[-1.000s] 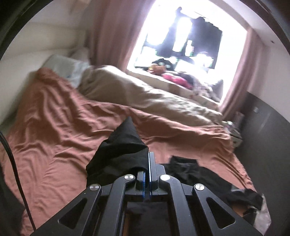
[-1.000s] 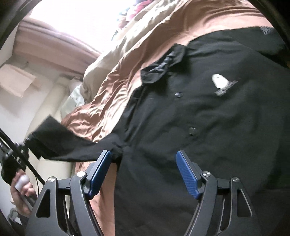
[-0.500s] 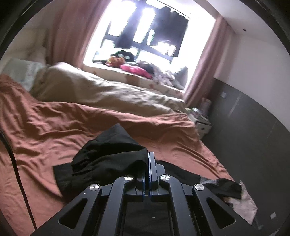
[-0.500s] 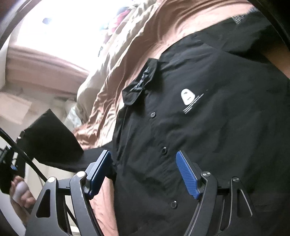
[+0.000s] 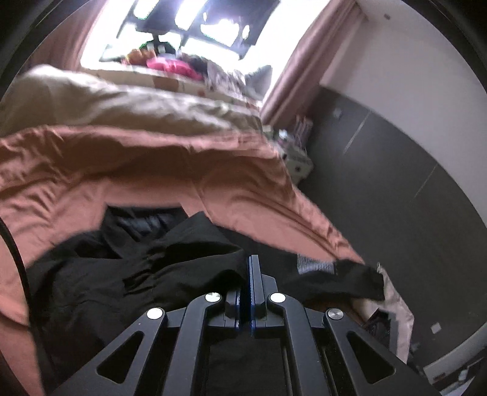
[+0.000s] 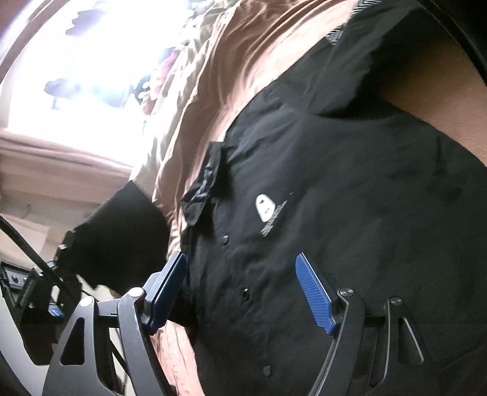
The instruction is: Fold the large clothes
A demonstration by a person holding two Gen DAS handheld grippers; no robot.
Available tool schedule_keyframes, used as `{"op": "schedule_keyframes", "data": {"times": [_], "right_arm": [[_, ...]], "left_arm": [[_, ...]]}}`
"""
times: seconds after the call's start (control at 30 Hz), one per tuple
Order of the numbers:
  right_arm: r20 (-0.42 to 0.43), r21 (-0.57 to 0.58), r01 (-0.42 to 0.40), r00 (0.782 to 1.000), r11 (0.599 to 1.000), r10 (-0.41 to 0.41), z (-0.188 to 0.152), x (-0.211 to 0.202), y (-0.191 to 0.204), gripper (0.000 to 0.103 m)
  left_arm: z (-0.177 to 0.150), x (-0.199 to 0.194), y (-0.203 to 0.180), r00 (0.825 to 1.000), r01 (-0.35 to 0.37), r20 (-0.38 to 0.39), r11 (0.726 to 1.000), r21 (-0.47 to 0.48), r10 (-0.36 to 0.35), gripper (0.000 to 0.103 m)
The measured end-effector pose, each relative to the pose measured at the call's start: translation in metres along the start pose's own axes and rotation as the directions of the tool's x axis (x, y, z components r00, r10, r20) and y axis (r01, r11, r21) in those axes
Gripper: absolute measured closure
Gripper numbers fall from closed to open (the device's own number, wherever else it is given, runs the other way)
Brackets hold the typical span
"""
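Rust-brown bedding (image 5: 146,170) fills both views, covering one bed in a room with a dark lower wall (image 5: 380,195) to the right.

Nearest the left camera, the left gripper (image 5: 252,268) points forward and somewhat down over the bed. Its jaws are pressed together, and a fold of the black shirt (image 5: 170,259) is pinched between the blue pads, rising from the left side of the jaws. That cloth bunches in loose folds just ahead and to the left of the jaws. Right of the jaws, one dark strip of fabric with a grey patch trails toward the bed's edge. Beyond the jaws lies bare bedding, then one beige duvet (image 5: 121,103), then one bright window (image 5: 194,24) with pink curtains on both sides.

In the right view, the right gripper (image 6: 240,274) hovers low over the shirt (image 6: 334,213), rolled so the scene tilts. Its jaws stand wide apart with nothing gripped; the button placket runs between them. I count four dark buttons along that line. Ahead of the jaws sit one white logo (image 6: 264,207) and one collar (image 6: 202,189). Left of the left pad, a raised black sleeve (image 6: 121,231) hangs from the other gripper (image 6: 54,304), only partly visible. Farther off, bedding and glare from the window.
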State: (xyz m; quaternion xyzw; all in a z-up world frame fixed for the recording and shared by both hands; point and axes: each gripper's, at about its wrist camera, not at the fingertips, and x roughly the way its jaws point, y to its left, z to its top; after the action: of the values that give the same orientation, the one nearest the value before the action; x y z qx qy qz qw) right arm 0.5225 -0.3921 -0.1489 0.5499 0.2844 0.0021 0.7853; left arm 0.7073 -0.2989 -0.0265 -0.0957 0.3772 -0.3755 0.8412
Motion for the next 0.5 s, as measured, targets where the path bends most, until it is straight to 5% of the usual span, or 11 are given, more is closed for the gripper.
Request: {"op": "schedule_keyframes", "data": {"times": [0.07, 0.13, 0.23, 0.33, 0.5], "right_arm": [[-0.001, 0.022, 0.005, 1.0, 1.0, -0.005, -0.001, 0.0, -0.004, 0.03], [0.012, 0.026, 0.021, 1.0, 0.999, -0.022, 0.0, -0.004, -0.005, 0.03], [0.035, 0.021, 0.039, 0.999, 0.999, -0.04, 0.0, -0.01, -0.004, 0.03], [0.04, 0.02, 0.037, 0.998, 0.999, -0.038, -0.002, -0.013, -0.001, 0.03], [0.017, -0.059, 0.056, 0.998, 0.997, -0.055, -0.009, 0.003, 0.018, 0.03]], "left_arm": [[-0.012, 0.029, 0.005, 0.996, 0.02, -0.088, 0.999, -0.045, -0.024, 0.079], [-0.023, 0.042, 0.012, 0.99, 0.039, -0.131, 0.995, -0.094, -0.051, 0.042], [-0.037, 0.038, 0.019, 0.994, 0.039, -0.101, 0.994, -0.106, -0.05, 0.022], [-0.044, 0.026, 0.035, 0.995, 0.026, -0.095, 0.99, -0.136, -0.039, 0.018], [-0.046, -0.008, 0.075, 0.99, -0.119, -0.092, 0.98, -0.157, 0.106, 0.018]]}}
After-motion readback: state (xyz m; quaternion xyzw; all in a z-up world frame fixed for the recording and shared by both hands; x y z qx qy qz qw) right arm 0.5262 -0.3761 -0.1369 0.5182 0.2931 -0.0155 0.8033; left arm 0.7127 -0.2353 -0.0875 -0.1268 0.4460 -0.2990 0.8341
